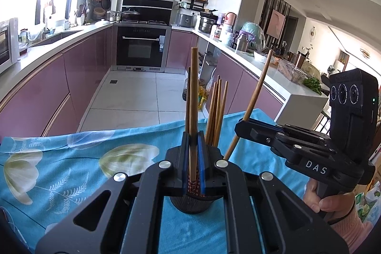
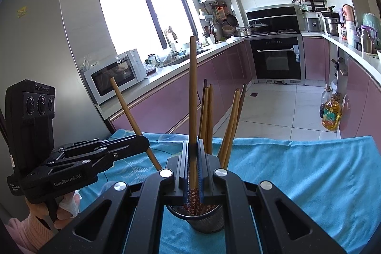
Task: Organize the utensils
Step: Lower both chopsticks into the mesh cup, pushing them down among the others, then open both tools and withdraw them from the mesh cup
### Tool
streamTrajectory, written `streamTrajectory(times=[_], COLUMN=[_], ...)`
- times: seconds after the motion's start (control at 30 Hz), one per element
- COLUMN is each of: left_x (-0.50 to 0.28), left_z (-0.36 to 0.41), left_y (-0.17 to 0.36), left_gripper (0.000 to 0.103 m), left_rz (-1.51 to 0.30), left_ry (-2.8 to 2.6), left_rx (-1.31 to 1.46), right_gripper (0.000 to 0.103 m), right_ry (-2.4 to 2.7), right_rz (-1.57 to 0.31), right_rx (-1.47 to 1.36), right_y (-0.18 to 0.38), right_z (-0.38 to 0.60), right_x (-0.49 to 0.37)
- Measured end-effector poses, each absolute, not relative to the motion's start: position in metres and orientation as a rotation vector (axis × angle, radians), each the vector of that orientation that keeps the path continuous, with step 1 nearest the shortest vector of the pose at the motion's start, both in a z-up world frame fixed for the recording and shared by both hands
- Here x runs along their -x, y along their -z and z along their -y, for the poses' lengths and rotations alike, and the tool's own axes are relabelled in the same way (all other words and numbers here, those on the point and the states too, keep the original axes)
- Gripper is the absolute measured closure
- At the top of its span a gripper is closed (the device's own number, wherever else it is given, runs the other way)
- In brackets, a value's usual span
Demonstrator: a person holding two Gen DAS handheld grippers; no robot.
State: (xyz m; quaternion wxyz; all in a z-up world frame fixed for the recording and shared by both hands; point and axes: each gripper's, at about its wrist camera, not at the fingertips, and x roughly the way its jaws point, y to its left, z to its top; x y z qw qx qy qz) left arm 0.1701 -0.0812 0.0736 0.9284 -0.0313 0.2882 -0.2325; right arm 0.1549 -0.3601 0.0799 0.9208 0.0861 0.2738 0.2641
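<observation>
**Two grippers, one chopstick each, over a mesh holder**

Pink-fronted kitchen cabinets, a built-in oven and a tiled floor lay beyond the table [image 1: 71,158], which was draped in a blue cloth printed with pale tulips. From the left wrist view, the left gripper [image 1: 193,158] had its fingers narrowed around one upright chopstick [image 1: 193,99] with a red patterned lower end, directly above the dark holder [image 1: 193,205]. About five more chopsticks [image 1: 215,111] stood in the holder. To the right, the right gripper [image 1: 240,127], marked "DAS", clamped one slanted chopstick [image 1: 252,104].

From the right wrist view, the right gripper [image 2: 194,158] pinched one tall chopstick [image 2: 193,99] over the mesh holder [image 2: 204,220], where roughly seven chopsticks [image 2: 207,116] stood. At left, the left gripper [image 2: 142,141], labelled "GenRobot.AI", gripped one tilted chopstick [image 2: 128,111]. A microwave [image 2: 114,75] sat on the counter.
</observation>
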Motion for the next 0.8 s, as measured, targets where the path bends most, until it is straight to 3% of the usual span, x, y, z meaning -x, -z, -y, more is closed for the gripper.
streamTrajectory(times=[0.8], left_x=[-0.191], left_z=[0.106], left_y=[-0.038], left_gripper=[0.095], left_rz=[-0.679], left_ry=[0.487], left_rx=[-0.014], right_gripper=[0.097], right_ry=[-0.518], right_rz=[-0.654], right_rx=[-0.185], right_y=[-0.047], right_z=[0.349], right_x=[-0.174])
